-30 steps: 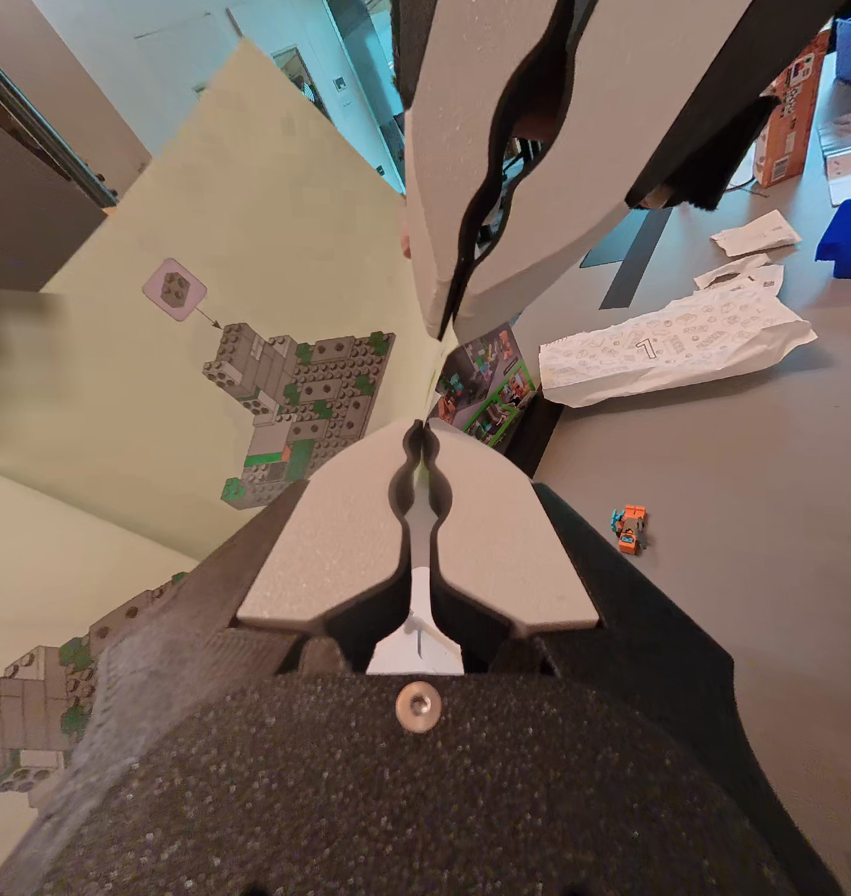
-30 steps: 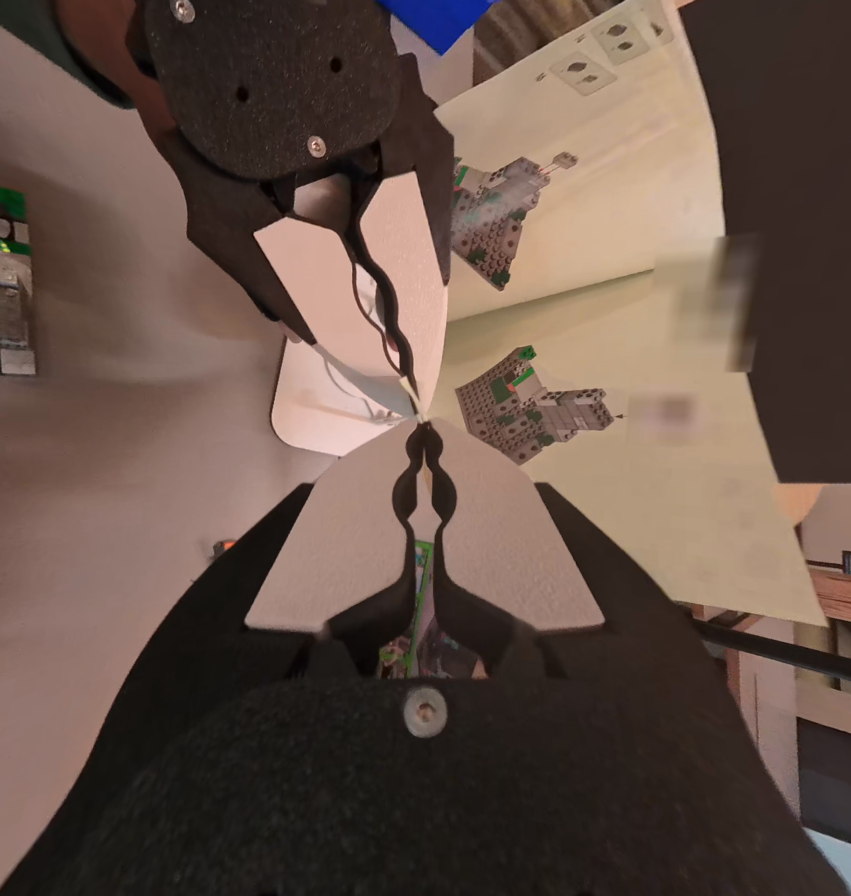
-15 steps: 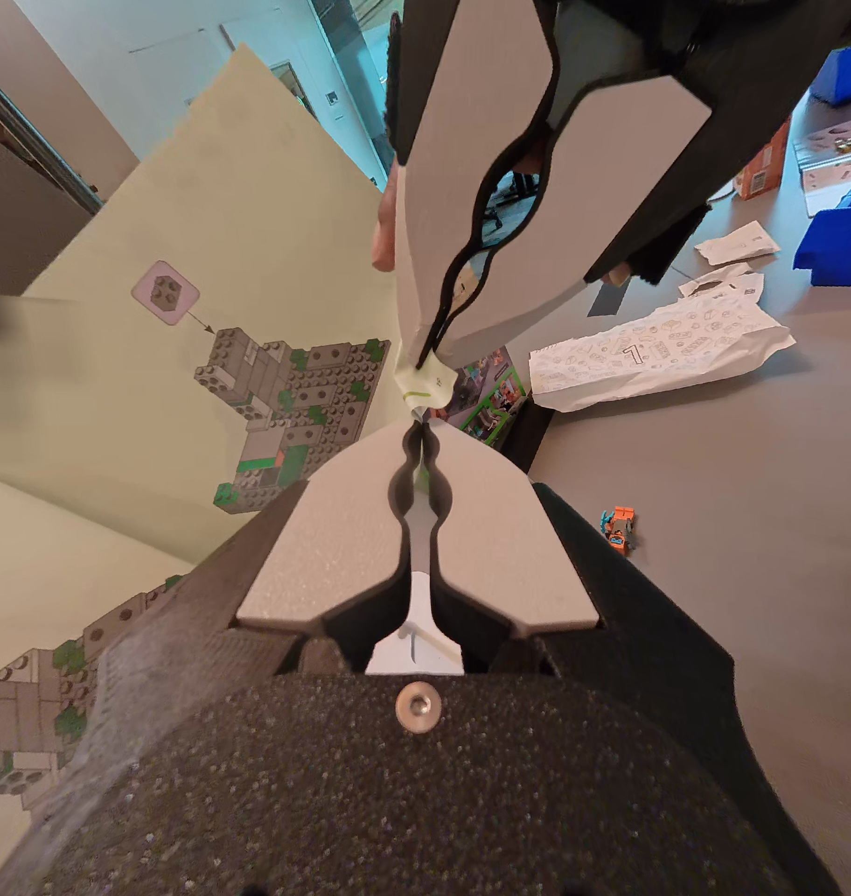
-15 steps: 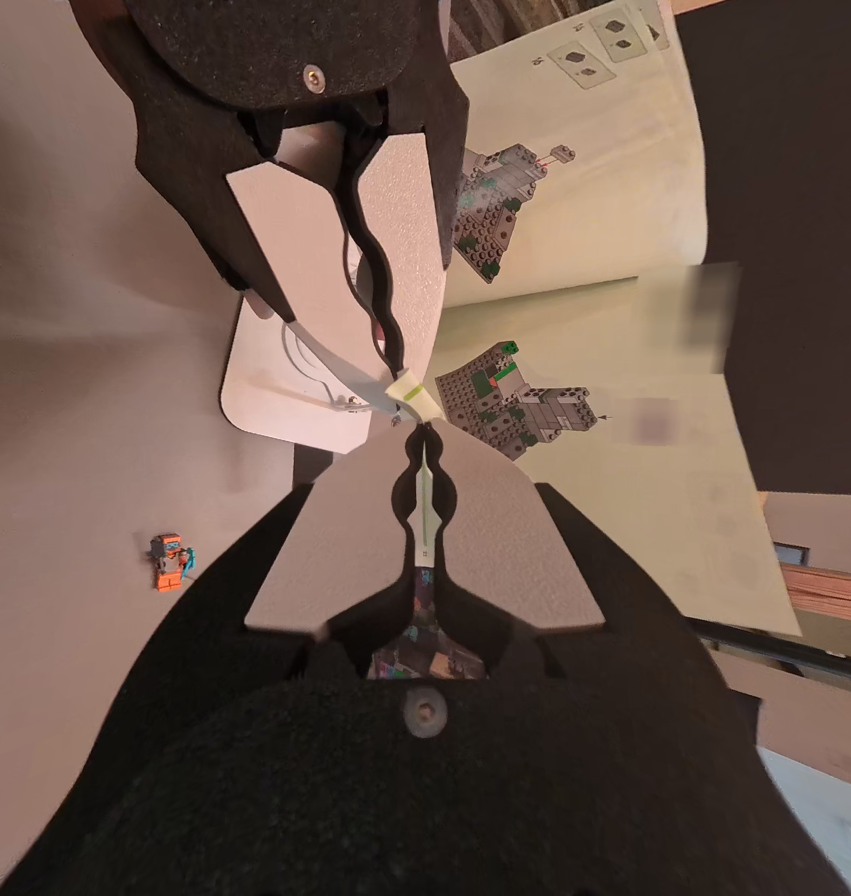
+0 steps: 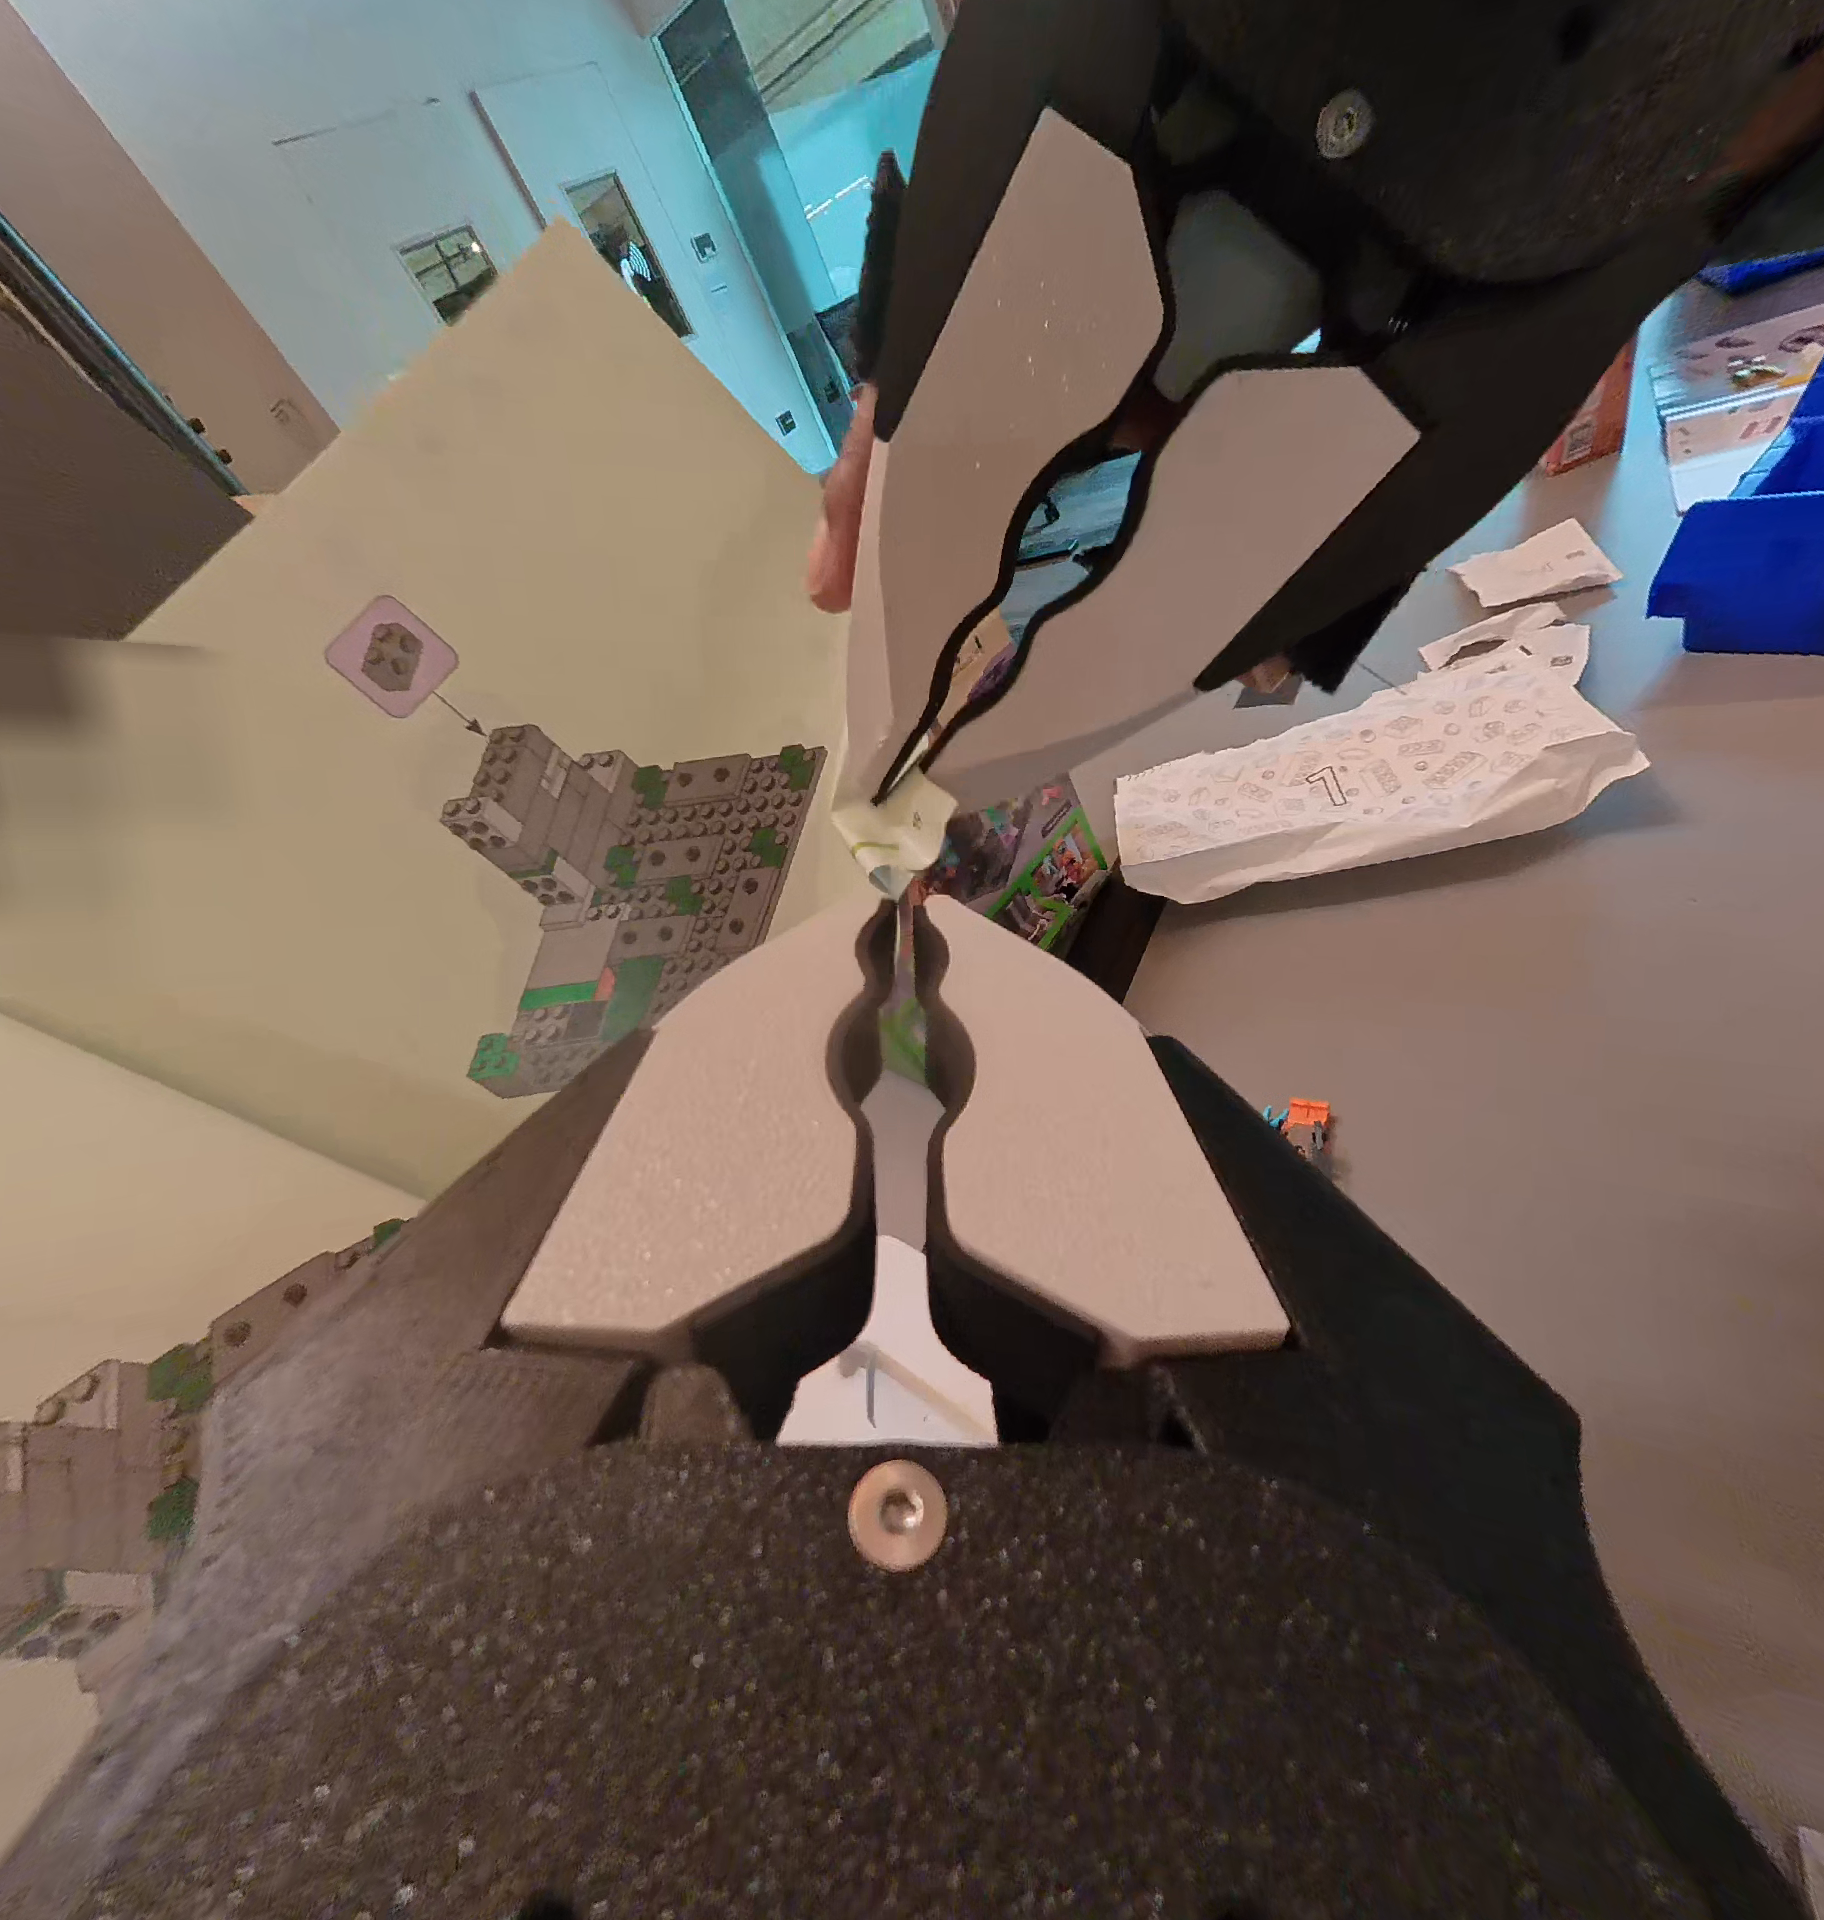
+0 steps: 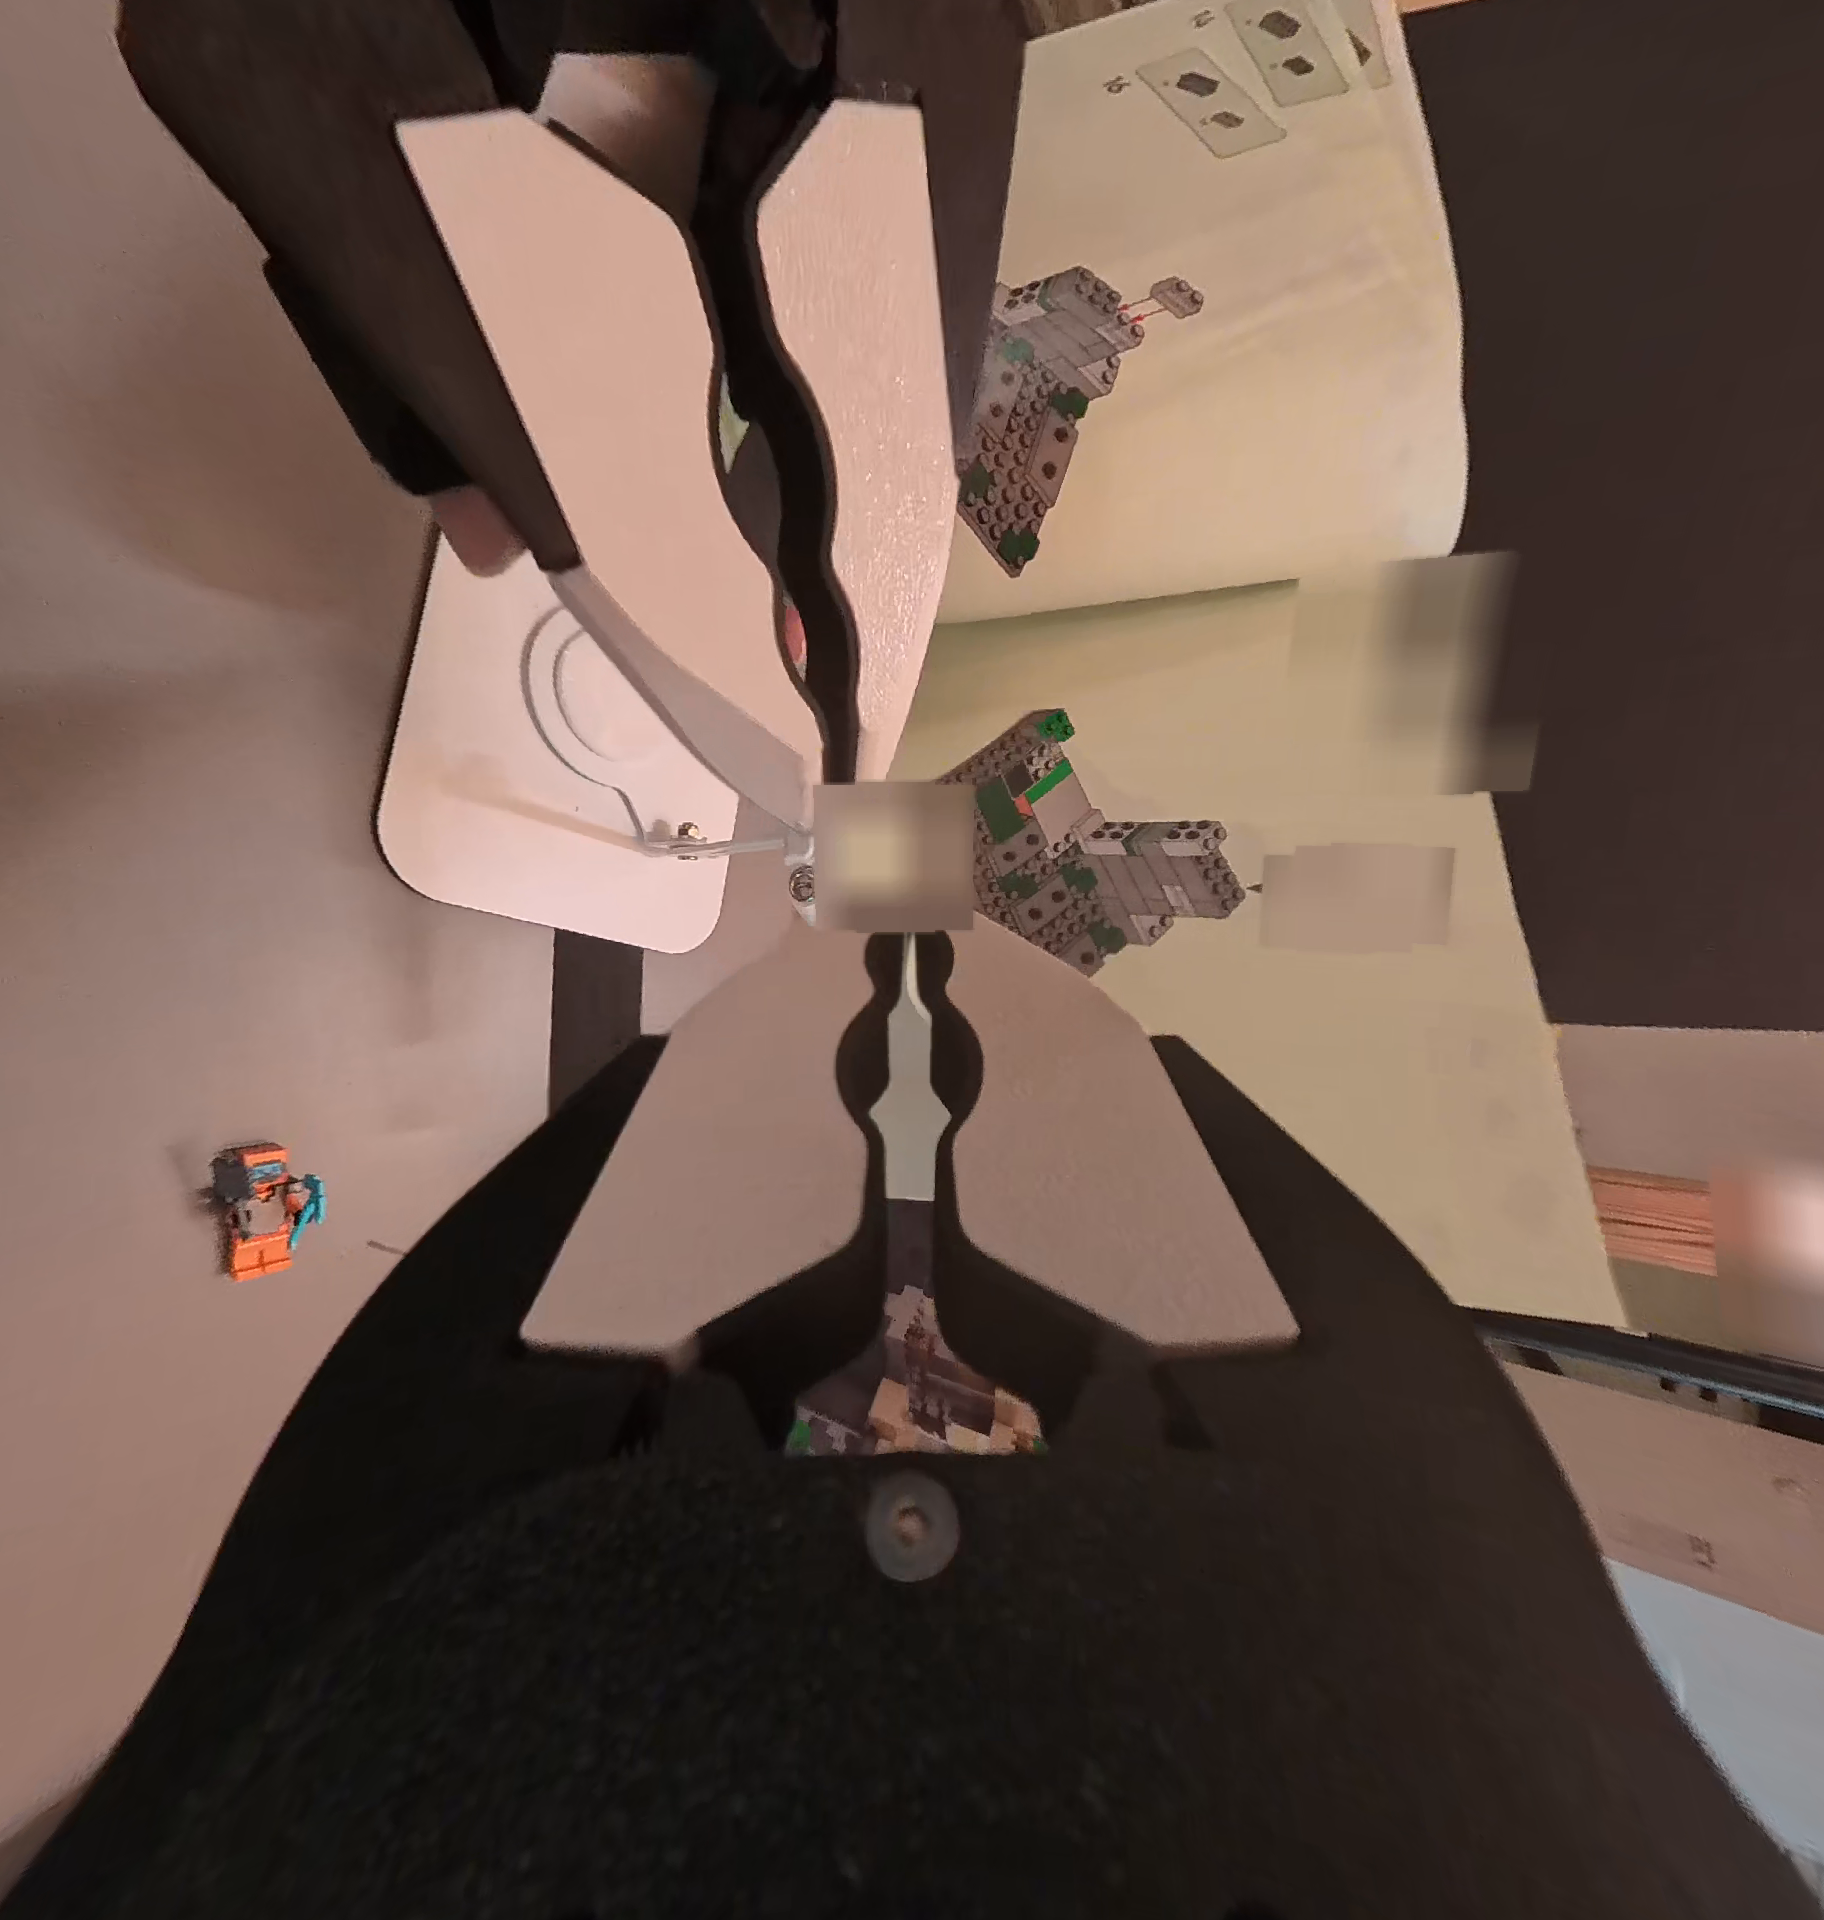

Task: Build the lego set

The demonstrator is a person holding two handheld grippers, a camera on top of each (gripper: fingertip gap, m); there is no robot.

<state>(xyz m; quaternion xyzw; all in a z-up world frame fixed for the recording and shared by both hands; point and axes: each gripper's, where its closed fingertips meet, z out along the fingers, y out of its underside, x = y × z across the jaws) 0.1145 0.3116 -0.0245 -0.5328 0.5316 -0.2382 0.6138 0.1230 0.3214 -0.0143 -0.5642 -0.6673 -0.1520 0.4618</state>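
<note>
1. The instruction booklet (image 5: 388, 582) stands nearly upright off the tabletop (image 5: 1510, 1091), its open pages turned toward both cameras. You hold it this way, I judge, to separate one leaf and turn to the next build step.
2. Your left tool (image 5: 897, 914) is closed on the booklet's thin page edge; paper runs down the slot between its fingers.
3. Your right tool (image 6: 913, 940) is likewise closed on a page edge. Its tip meets the left tool's tip at the page corner (image 5: 892, 826).
4. The small orange figure (image 6: 264, 1210) lies on the tabletop, well apart from both tools. A white parts bag (image 5: 1375, 790) lies beyond it. No partly built model shows.
5. Compared with a second ago, a small curled flap of paper now shows at the corner, and the figure has come into the right wrist view.
</note>
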